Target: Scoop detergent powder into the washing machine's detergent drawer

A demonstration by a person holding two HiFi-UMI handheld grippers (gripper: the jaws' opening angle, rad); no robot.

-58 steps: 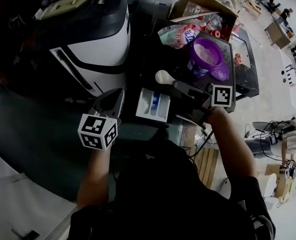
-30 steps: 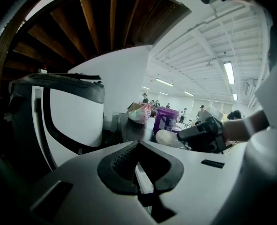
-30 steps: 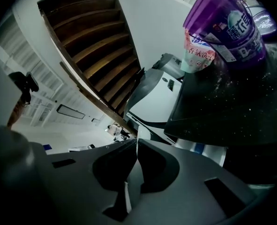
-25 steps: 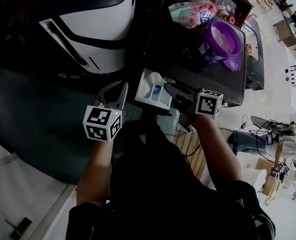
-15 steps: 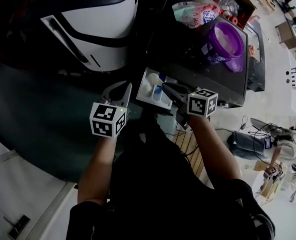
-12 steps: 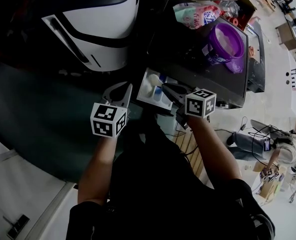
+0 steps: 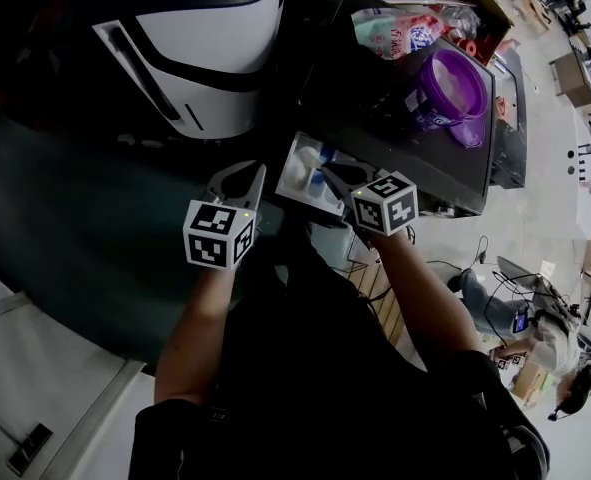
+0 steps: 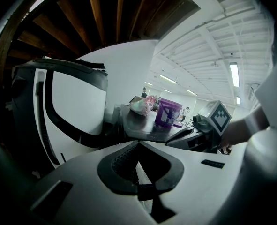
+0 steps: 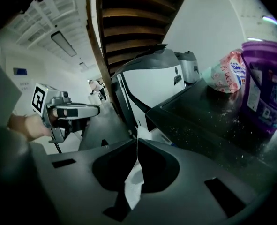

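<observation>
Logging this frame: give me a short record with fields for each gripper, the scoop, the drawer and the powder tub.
left gripper: fingers together, nothing between them, beside the drawer
right gripper: fingers shut on the scoop
scoop: white, handle between the right fingers
detergent drawer: white, pulled out, at the right gripper's tip
purple tub: open, on the dark surface
detergent bag: lying beyond the tub

The head view looks steeply down from above the person onto the white machine [image 7: 215,58], the dark bench [image 7: 375,133] and the purple tub [image 7: 450,88]. Each gripper view sits low, looking along its own jaws from near the bench's edge; all three views share machine and tub
</observation>
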